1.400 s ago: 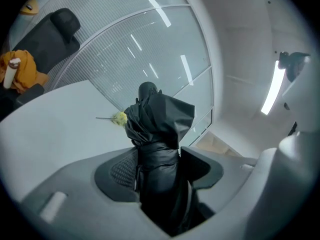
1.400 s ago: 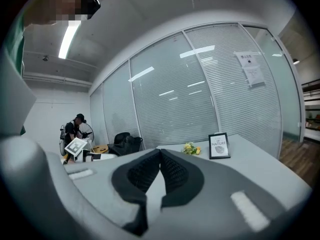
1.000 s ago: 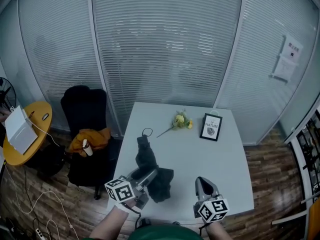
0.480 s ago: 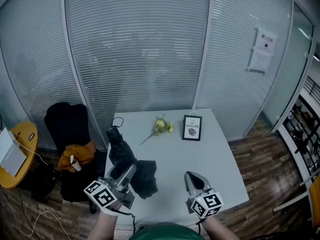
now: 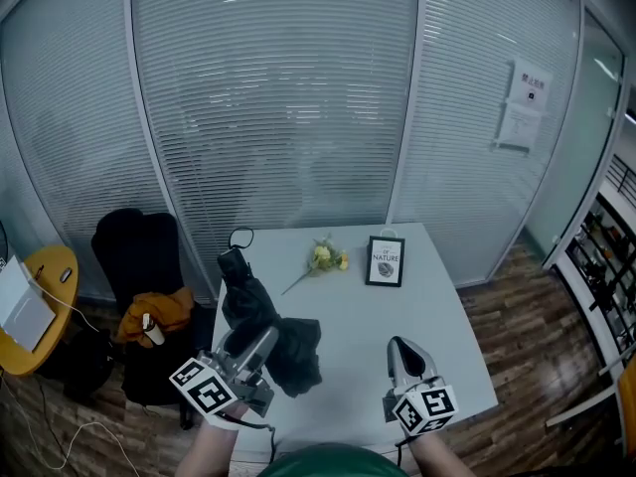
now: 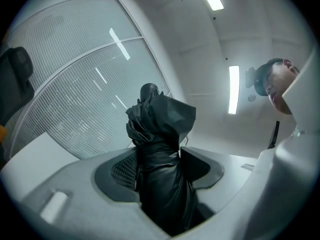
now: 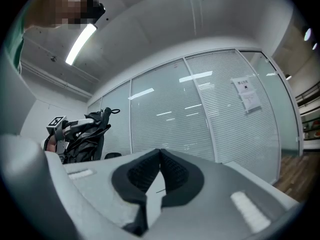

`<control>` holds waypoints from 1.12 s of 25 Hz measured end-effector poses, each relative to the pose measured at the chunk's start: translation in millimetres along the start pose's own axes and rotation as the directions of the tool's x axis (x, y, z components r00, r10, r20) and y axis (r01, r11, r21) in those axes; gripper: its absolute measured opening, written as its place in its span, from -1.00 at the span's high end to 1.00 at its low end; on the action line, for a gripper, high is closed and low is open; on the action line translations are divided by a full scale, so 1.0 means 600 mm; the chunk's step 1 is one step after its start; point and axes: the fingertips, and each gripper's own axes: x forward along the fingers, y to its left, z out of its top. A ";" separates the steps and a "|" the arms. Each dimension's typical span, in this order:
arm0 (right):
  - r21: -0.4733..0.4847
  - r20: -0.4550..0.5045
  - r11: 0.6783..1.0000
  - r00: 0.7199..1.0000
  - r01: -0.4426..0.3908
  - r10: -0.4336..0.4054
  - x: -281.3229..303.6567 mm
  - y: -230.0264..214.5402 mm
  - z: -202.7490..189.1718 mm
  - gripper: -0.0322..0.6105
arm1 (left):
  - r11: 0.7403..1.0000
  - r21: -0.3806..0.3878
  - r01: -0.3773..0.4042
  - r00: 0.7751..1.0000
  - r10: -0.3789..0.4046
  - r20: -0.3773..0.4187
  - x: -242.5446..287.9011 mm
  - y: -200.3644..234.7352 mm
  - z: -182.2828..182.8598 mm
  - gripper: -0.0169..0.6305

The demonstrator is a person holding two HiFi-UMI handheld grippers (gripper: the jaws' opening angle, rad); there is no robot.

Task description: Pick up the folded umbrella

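The folded black umbrella (image 5: pixel 260 311) hangs in the air over the left part of the white table (image 5: pixel 417 311), its strap end pointing up and away. My left gripper (image 5: pixel 261 343) is shut on its middle; in the left gripper view the dark fabric (image 6: pixel 161 134) fills the gap between both pads. My right gripper (image 5: pixel 402 352) hovers over the table's near right side, jaws shut with nothing between them. In the right gripper view the pads (image 7: pixel 172 170) meet at their tips, and the umbrella (image 7: pixel 86 134) shows at the far left.
Yellow flowers (image 5: pixel 324 257) and a small framed picture (image 5: pixel 385 260) stand at the table's far side. A black chair (image 5: pixel 139 256) with orange cloth is left of the table, with a yellow round table (image 5: pixel 45 301) beyond. Glass walls with blinds enclose the room.
My left gripper has risen with the umbrella, which now hangs off the table. My right gripper has also risen a little. The head view has shifted.
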 end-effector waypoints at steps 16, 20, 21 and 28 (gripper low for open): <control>0.001 -0.001 0.999 0.999 -0.042 0.042 0.034 0.022 0.004 0.89 | 0.999 -0.021 -0.043 0.998 0.044 0.043 -0.037 0.024 0.024 0.11; -0.003 -0.015 0.998 0.998 -0.056 0.056 0.041 0.029 -0.002 0.89 | 0.998 -0.037 -0.056 0.997 0.058 0.047 -0.045 0.033 0.021 0.11; -0.004 -0.019 0.998 0.998 -0.059 0.059 0.042 0.030 -0.003 0.89 | 0.998 -0.039 -0.058 0.997 0.060 0.047 -0.046 0.035 0.020 0.11; 0.002 -0.037 0.998 0.998 -0.058 0.058 0.037 0.030 -0.010 0.89 | 0.995 -0.067 -0.068 0.997 0.071 0.043 -0.052 0.039 0.010 0.11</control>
